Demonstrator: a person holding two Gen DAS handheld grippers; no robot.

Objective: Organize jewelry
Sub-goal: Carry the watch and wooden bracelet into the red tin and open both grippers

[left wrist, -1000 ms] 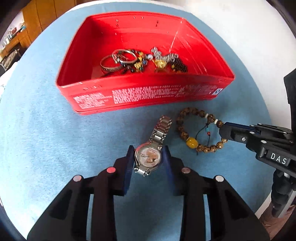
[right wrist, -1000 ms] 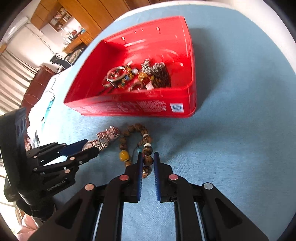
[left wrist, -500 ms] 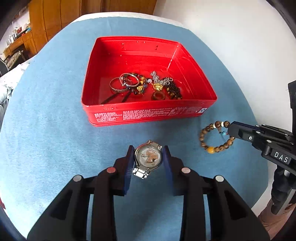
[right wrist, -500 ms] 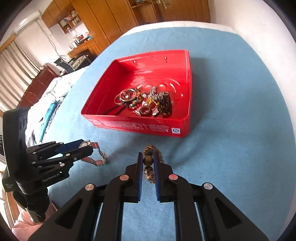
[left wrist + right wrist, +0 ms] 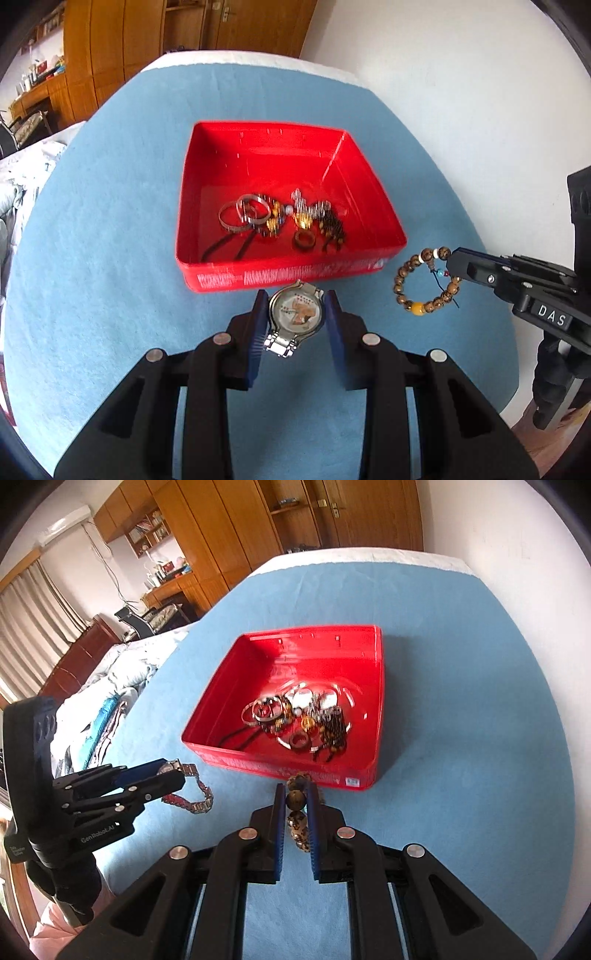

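A wristwatch (image 5: 295, 314) is clamped by the left gripper (image 5: 295, 317), a bead bracelet (image 5: 424, 280) by the right gripper (image 5: 296, 805), both raised before the red tin (image 5: 207, 173).

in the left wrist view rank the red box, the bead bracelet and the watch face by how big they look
1. red box, by far the largest.
2 and 3. bead bracelet and watch face: they look about alike, and the watch is nearer the camera, so no firm ranking.

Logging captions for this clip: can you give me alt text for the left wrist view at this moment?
The left hand-held gripper holds a silver metal wristwatch with a pale dial by its case above a blue cloth-covered table. Ahead sits an open red rectangular tin holding rings and beaded jewelry. At right, the right hand-held gripper grips a brown wooden bead bracelet.
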